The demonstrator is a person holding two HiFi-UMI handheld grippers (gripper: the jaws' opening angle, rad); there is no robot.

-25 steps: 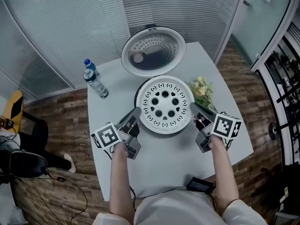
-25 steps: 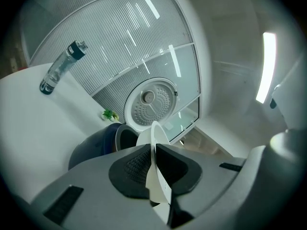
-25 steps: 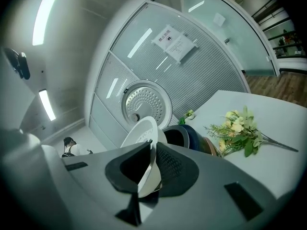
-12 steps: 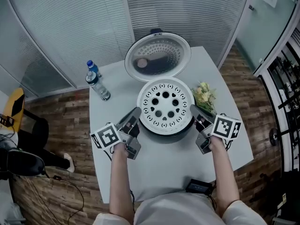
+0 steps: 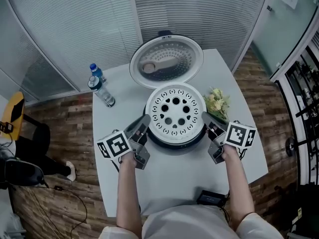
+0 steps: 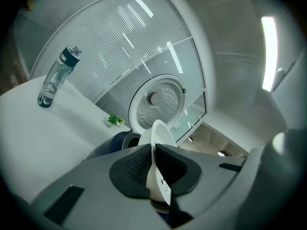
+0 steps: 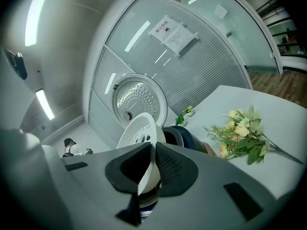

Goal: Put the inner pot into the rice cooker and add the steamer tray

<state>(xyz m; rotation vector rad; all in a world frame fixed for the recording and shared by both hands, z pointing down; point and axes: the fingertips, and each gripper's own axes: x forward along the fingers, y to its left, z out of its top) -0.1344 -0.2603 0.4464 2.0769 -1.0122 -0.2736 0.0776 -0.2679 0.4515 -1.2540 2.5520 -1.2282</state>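
Head view. A white, perforated steamer tray (image 5: 175, 114) is seen over the mouth of the dark rice cooker (image 5: 175, 143), whose body shows as a crescent along the tray's near edge. Whether the tray is already seated cannot be told. The tray is gripped on opposite edges: by the left gripper (image 5: 142, 125) at its left rim and by the right gripper (image 5: 208, 121) at its right rim. The cooker's lid (image 5: 167, 61) is swung open behind, inner side up. A water bottle (image 5: 101, 90) stands on the white table (image 5: 169, 178) well to the left; a bunch of flowers (image 5: 218, 102) lies just right of the cooker. A small black device (image 5: 212, 198) lies at the table's near edge.

Left gripper view. The jaws are pressed onto the tray's thin rim (image 6: 156, 145), which is pinched edge-on between the dark pads. The cooker body (image 6: 115, 143) is seen beyond, below the tray.

Right gripper view. The jaws are likewise clamped on the tray's rim (image 7: 141, 131). The cooker (image 7: 180, 135) lies just behind, with the flowers (image 7: 242, 131) to the right.
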